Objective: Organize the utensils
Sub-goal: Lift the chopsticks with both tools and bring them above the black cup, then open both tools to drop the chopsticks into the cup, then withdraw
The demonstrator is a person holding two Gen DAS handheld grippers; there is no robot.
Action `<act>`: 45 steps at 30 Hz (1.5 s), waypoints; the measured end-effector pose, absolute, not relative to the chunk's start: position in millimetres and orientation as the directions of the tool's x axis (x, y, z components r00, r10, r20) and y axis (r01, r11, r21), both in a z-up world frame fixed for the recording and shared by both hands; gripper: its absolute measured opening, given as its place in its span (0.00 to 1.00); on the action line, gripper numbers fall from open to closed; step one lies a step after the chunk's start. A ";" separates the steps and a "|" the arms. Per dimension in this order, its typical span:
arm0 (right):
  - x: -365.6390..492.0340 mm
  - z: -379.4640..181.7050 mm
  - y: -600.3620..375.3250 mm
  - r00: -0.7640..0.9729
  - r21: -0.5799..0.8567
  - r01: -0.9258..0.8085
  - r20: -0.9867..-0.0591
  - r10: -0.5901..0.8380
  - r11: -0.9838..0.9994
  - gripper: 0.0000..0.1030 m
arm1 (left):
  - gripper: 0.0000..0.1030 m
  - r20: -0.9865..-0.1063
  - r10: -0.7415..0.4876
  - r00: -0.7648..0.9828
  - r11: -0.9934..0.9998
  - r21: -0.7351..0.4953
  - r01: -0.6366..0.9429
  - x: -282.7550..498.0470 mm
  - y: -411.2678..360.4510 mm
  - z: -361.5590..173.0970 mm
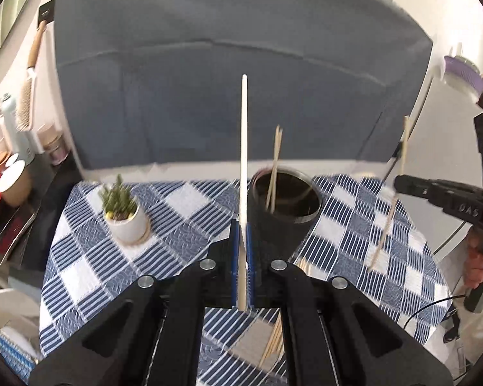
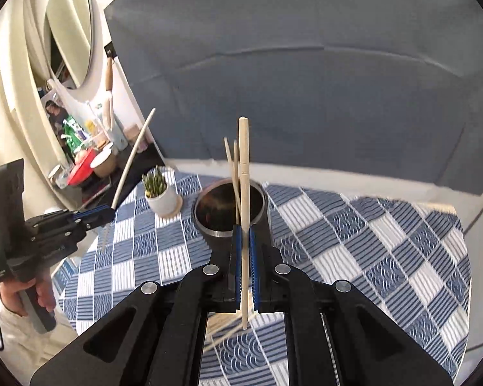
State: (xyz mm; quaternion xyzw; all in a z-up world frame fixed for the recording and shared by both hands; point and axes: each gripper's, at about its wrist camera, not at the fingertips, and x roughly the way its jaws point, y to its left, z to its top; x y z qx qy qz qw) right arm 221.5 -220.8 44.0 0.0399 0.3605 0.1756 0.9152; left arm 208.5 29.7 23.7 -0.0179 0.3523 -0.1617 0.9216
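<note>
Steel cup (image 2: 230,207): upright on checked worktop (image 2: 370,241), two thin sticks (image 2: 233,173) inside, leaning.
Left stick (image 1: 244,173): pale, upright, clamped in closed left tool (image 1: 244,257); cup just right, beyond tips.
Right stick (image 2: 244,212): upright, pinched in closed right tool (image 2: 245,257); cup dead ahead, slightly left.
Nearer: right, likely.
Spare sticks (image 1: 273,341): flat on worktop, below tools.

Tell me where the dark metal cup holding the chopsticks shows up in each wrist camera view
Left wrist view: the metal cup stands just right of centre, behind the left gripper.
Right wrist view: the cup sits at centre, right behind the right gripper.
Shared landmark: the small potted plant stands left of the cup in both views.
</note>
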 end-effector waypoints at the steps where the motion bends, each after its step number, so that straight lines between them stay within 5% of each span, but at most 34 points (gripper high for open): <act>1: 226.9 47.0 -219.4 0.678 0.203 -0.296 -0.644 0.355 0.934 0.05 | 0.05 -0.635 -0.322 0.702 0.944 -0.156 0.292 212.9 28.7 26.6; 19: 305.8 56.2 -217.7 0.731 0.257 -0.278 -0.568 0.378 0.925 0.05 | 0.05 -0.427 -0.543 0.723 0.839 -0.314 0.444 292.6 1.4 27.6; 27: 326.4 47.4 -219.6 0.727 0.326 -0.316 -0.521 0.448 0.891 0.05 | 0.05 -0.420 -0.597 0.684 0.801 -0.370 0.471 321.5 -7.4 -6.9; 40: 339.0 7.1 -204.4 0.673 0.275 -0.310 -0.613 0.415 0.910 0.05 | 0.05 -0.368 -0.650 0.665 0.758 -0.381 0.530 318.0 -14.4 -39.5; 45: 338.0 5.0 -209.0 0.678 0.260 -0.284 -0.626 0.385 0.923 0.16 | 0.06 -0.380 -0.629 0.678 0.776 -0.356 0.520 310.5 -14.2 -45.7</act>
